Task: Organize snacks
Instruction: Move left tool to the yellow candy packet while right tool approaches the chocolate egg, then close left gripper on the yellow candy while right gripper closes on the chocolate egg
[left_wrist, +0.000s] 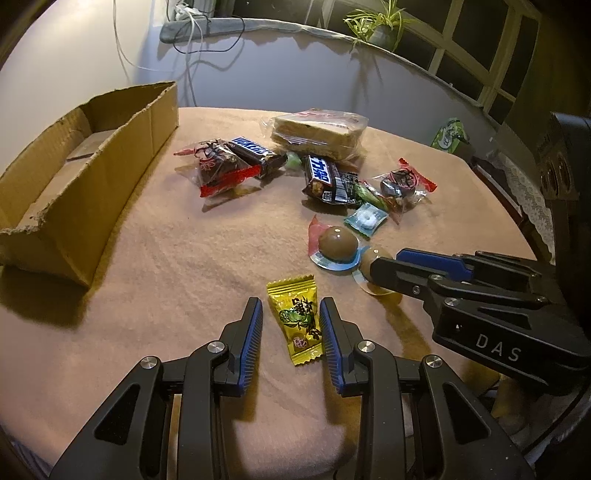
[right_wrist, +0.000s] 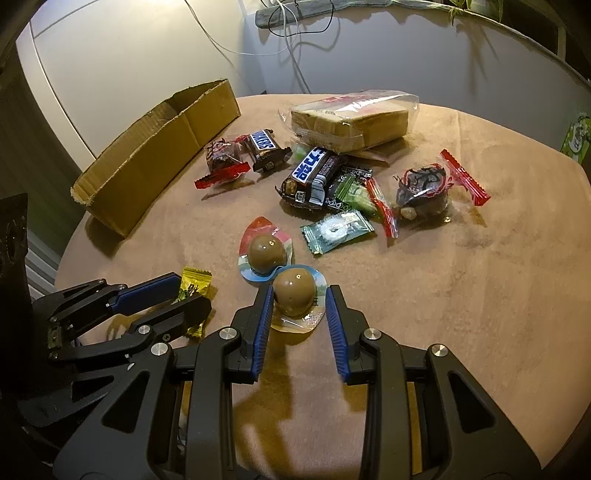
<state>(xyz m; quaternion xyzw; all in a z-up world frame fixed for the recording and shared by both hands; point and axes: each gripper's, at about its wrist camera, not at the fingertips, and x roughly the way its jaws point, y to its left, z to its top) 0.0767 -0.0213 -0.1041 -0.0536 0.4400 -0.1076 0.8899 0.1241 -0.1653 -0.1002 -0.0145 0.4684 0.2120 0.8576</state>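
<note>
My left gripper (left_wrist: 291, 308) is open with its fingers on both sides of a yellow candy packet (left_wrist: 298, 320) lying on the tan cloth; it also shows in the right wrist view (right_wrist: 194, 286). My right gripper (right_wrist: 300, 295) is open around a brown chocolate ball in a clear blister (right_wrist: 295, 293). A second chocolate ball (right_wrist: 266, 253) lies just beyond it. An open cardboard box (left_wrist: 74, 177) stands at the left; it also shows in the right wrist view (right_wrist: 159, 155).
Several snacks lie mid-table: two Snickers bars (right_wrist: 308, 173) (right_wrist: 264, 146), a wrapped sandwich cake (right_wrist: 351, 118), red-ended dark candies (right_wrist: 424, 188), a teal mint packet (right_wrist: 336, 229), a green candy (right_wrist: 354, 192). A green packet (left_wrist: 448, 134) sits at the far right edge.
</note>
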